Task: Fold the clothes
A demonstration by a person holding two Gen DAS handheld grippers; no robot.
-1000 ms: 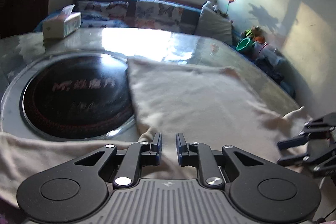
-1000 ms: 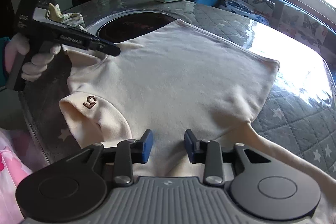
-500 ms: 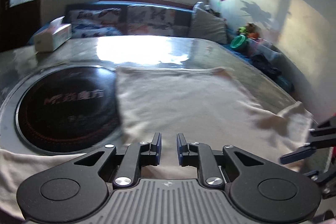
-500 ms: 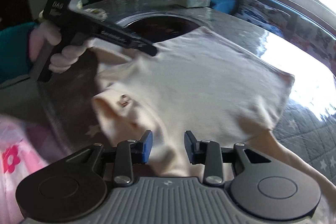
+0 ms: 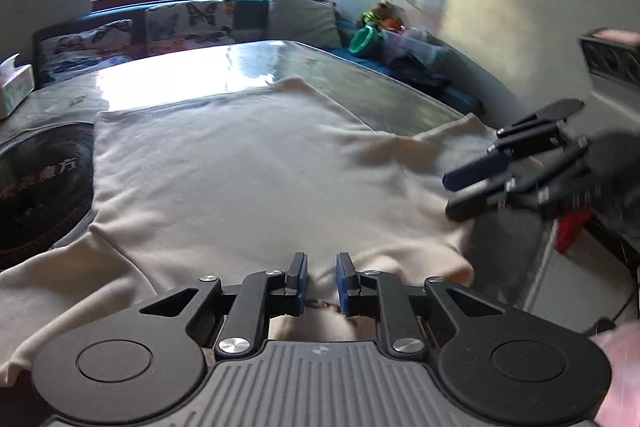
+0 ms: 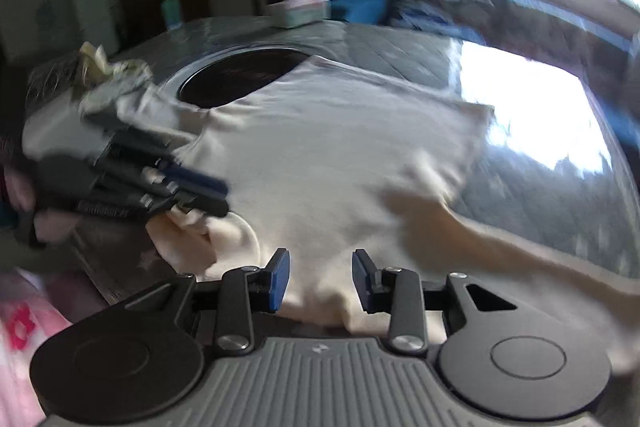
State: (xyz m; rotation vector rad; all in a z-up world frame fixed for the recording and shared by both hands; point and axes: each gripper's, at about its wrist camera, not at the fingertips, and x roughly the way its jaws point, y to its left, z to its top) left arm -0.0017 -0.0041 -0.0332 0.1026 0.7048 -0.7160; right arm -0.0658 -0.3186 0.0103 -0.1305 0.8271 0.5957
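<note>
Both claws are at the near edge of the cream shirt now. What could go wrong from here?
1. The left claw stands open over the collar of the cream shirt; closing might pinch a single layer.
2. The shirt's far corner lies over the black round cooktop, so a pull could drag or snag there.
3. The right claw is open beside a long sleeve trailing over the table edge; it may slide off.
</note>
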